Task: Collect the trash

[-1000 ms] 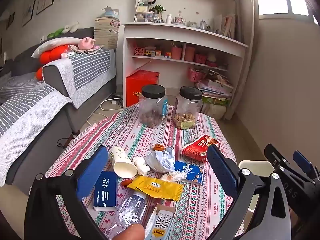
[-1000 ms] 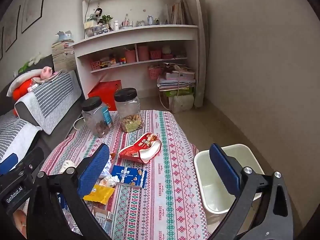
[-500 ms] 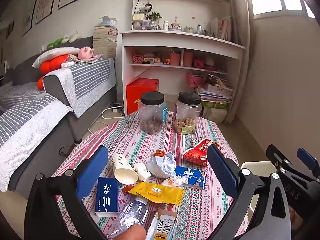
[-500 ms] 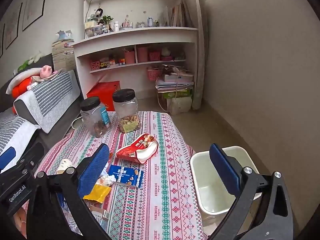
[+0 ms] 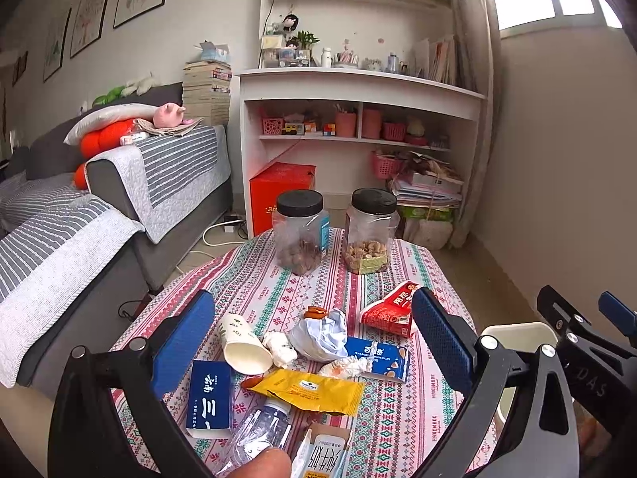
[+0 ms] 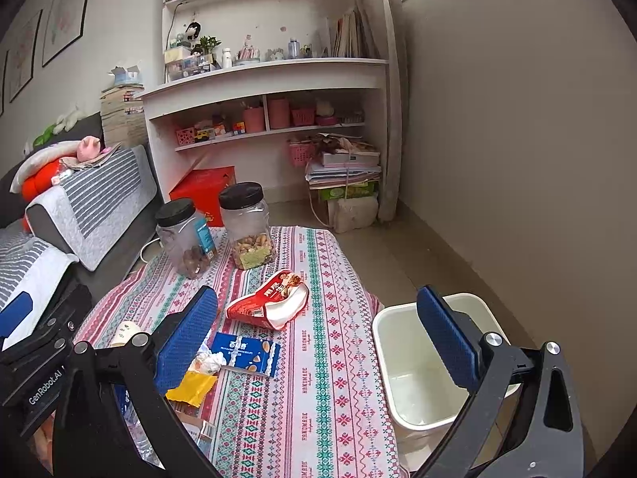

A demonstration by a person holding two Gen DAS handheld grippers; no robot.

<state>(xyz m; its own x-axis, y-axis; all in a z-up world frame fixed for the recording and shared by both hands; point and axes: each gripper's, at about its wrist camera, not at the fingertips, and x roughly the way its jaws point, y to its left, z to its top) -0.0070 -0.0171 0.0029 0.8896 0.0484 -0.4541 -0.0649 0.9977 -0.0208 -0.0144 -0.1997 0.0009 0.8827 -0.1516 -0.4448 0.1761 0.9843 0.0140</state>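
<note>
Both claws, left claw (image 5: 312,338) and right claw (image 6: 318,332), gape wide, empty.

The table (image 5: 254,279) is viewed from above its near edge by both wrist cameras; the bookshelf (image 6: 262,79) ahead is shared.

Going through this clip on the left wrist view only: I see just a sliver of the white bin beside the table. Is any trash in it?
Observer: No. The right wrist view looks into the white bin, and no trash shows inside.
Operator: Is the right claw holding something?
Observer: No. The right claw is open, with nothing between its pads.
Operator: And the red bag?
Observer: The red snack bag lies torn open, its white lining showing.
</note>
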